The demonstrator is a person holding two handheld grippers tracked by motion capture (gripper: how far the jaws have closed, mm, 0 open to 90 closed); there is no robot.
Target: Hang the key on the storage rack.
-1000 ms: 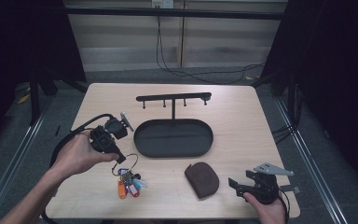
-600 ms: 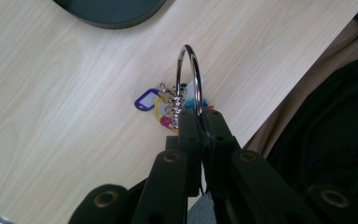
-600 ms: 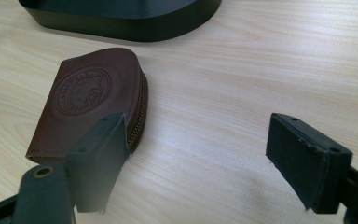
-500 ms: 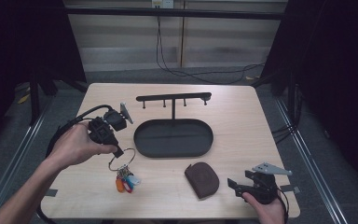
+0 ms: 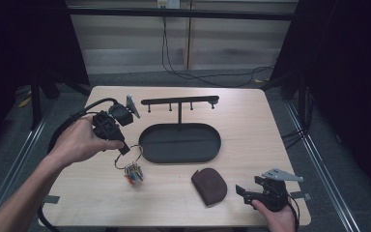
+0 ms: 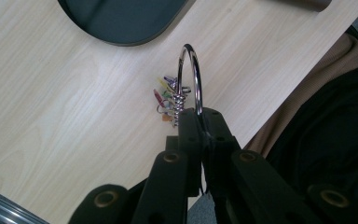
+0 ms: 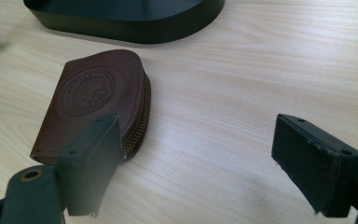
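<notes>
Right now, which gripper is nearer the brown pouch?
Right. The right gripper sits open just beside the brown pouch, not touching. The left gripper is across the table, shut on the key ring.

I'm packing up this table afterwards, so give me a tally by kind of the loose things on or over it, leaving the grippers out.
Key ring with coloured keys: 1
Brown zip pouch: 1
Black oval tray: 1
Black hook rack: 1
Total: 4
</notes>
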